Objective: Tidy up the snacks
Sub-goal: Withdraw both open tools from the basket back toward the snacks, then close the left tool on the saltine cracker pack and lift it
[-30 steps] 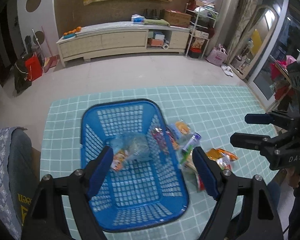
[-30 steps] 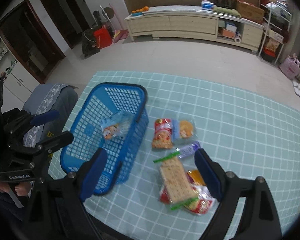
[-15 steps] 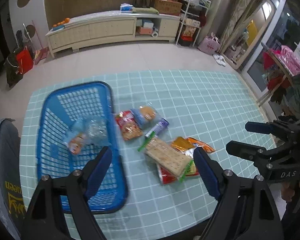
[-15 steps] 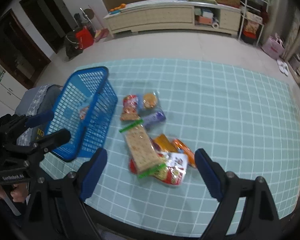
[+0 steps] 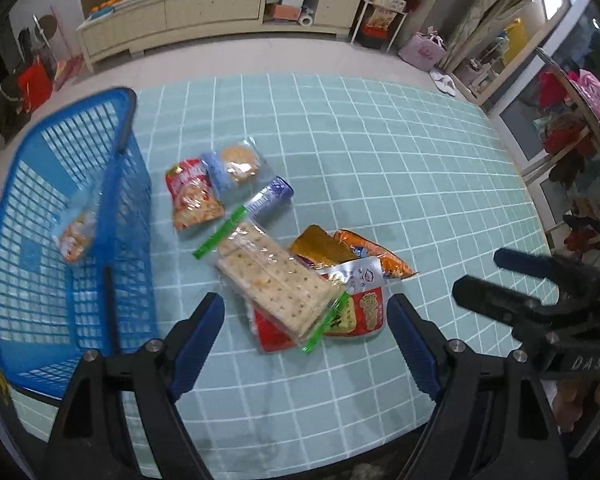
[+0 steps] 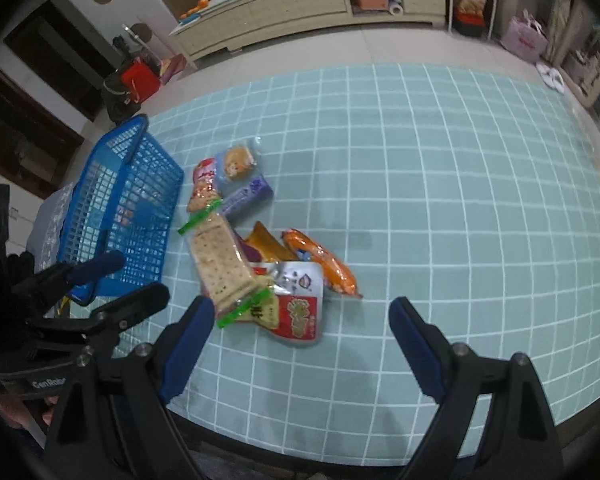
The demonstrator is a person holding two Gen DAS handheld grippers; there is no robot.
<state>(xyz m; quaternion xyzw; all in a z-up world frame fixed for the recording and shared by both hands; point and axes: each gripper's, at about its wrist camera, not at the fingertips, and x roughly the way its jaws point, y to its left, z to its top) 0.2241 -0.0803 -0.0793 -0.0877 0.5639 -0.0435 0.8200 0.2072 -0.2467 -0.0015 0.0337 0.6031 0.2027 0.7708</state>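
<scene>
A blue mesh basket (image 5: 32,312) stands at the left of the teal checked table, with one snack bag (image 5: 76,232) inside; it also shows in the right wrist view (image 6: 112,216). A pile of snacks lies right of it: a cracker pack (image 5: 272,276) (image 6: 220,264) on top of a red and white bag (image 5: 356,304) (image 6: 300,304), orange packs (image 5: 364,252) (image 6: 324,264), a red chip bag (image 5: 190,200), a biscuit pack (image 5: 236,164) and a purple roll (image 5: 270,198). My left gripper (image 5: 306,336) is open above the cracker pack. My right gripper (image 6: 300,344) is open above the red and white bag.
The table's front edge (image 6: 340,460) runs just below both grippers. Beyond the table are a tiled floor and a long cream cabinet (image 5: 220,12). A chair with a grey cover (image 6: 48,220) stands left of the basket.
Both grippers have swung right, from over the basket to over the snack pile, and come closer to it. Both stay open and empty. The snacks have not moved.
</scene>
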